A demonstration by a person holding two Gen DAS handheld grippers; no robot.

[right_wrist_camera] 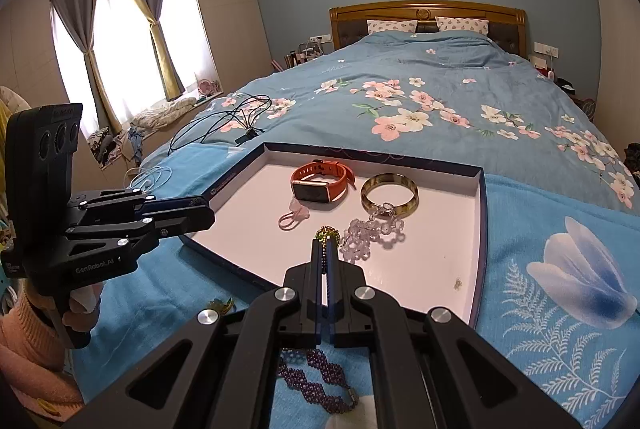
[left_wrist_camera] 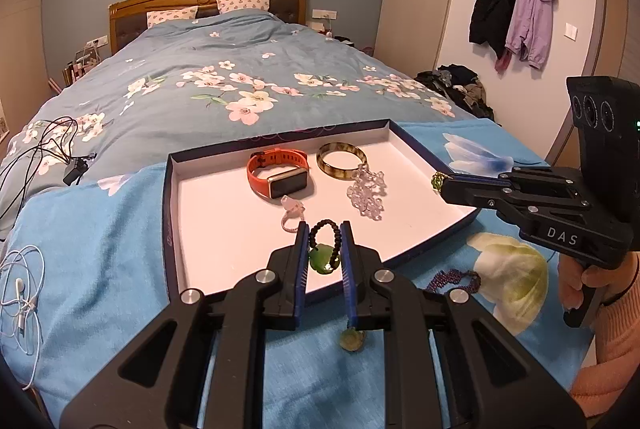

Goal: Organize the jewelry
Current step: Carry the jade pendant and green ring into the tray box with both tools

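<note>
A shallow white tray with a dark blue rim (left_wrist_camera: pixel 208 213) (right_wrist_camera: pixel 440 269) lies on the blue bedspread. In it are an orange smartwatch (left_wrist_camera: pixel 276 175) (right_wrist_camera: pixel 320 183), a horn-coloured bangle (left_wrist_camera: pixel 341 161) (right_wrist_camera: pixel 390 195), a clear crystal bracelet (left_wrist_camera: pixel 366 195) (right_wrist_camera: pixel 370 233) and a pink ring (left_wrist_camera: pixel 290 209) (right_wrist_camera: pixel 292 215). My left gripper (left_wrist_camera: pixel 325 229) is shut on a black bead bracelet with a green jade pendant (left_wrist_camera: pixel 323 261), over the tray's near edge. My right gripper (right_wrist_camera: pixel 327 243) (left_wrist_camera: pixel 442 185) is shut on a small green bead piece (right_wrist_camera: pixel 328 233) (left_wrist_camera: pixel 438 181), over the tray's right side.
A purple bead bracelet (left_wrist_camera: pixel 454 281) (right_wrist_camera: pixel 316 377) and a yellow-green pendant (left_wrist_camera: pixel 352 340) lie on the spread in front of the tray. Black cables (left_wrist_camera: pixel 52 145) and white earphones (left_wrist_camera: pixel 22 289) lie to the left. The flowered quilt stretches behind.
</note>
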